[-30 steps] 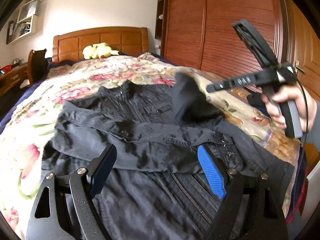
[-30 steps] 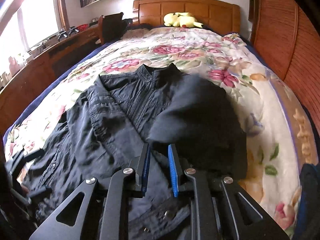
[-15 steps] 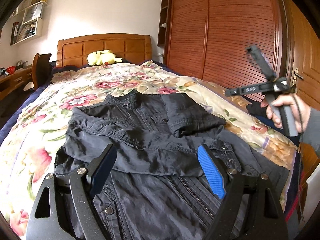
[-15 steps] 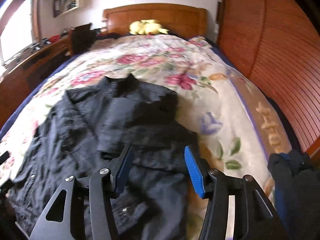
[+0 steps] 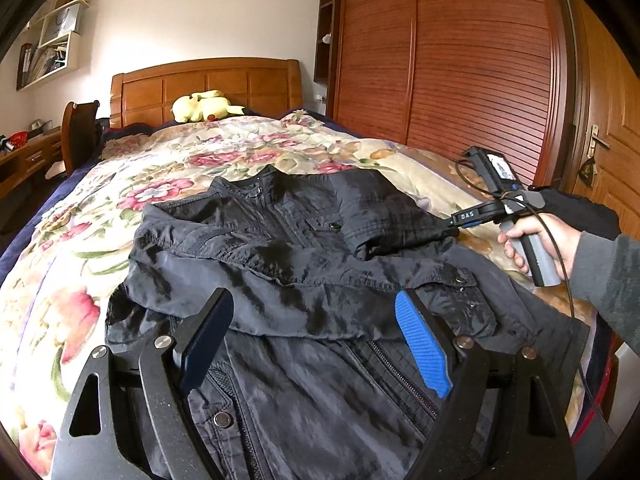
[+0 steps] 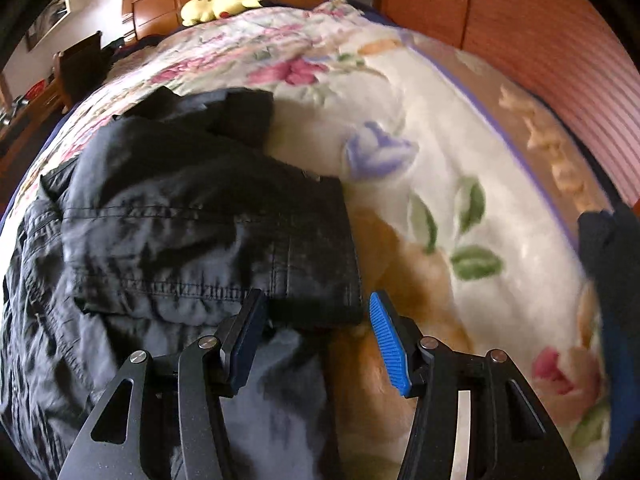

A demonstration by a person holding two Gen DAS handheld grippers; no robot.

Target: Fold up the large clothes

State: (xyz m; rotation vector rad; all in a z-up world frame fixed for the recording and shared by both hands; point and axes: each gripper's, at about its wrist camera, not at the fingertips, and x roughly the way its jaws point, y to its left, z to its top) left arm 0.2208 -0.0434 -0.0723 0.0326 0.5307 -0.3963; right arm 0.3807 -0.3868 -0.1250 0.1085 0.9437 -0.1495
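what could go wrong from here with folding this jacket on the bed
1. The right gripper is open at the folded-in sleeve's edge; closing there may catch the floral blanket along with it.
2. The black jacket is rumpled under the open left gripper, so further folds may trap wrinkles.
3. The jacket's right edge lies near the bed's side and could slide off.

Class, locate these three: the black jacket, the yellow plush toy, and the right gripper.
black jacket [image 5: 304, 280], left wrist view, chest fabric.
yellow plush toy [image 5: 204, 106], left wrist view, body.
right gripper [image 6: 316, 336], right wrist view, between its fingertips.
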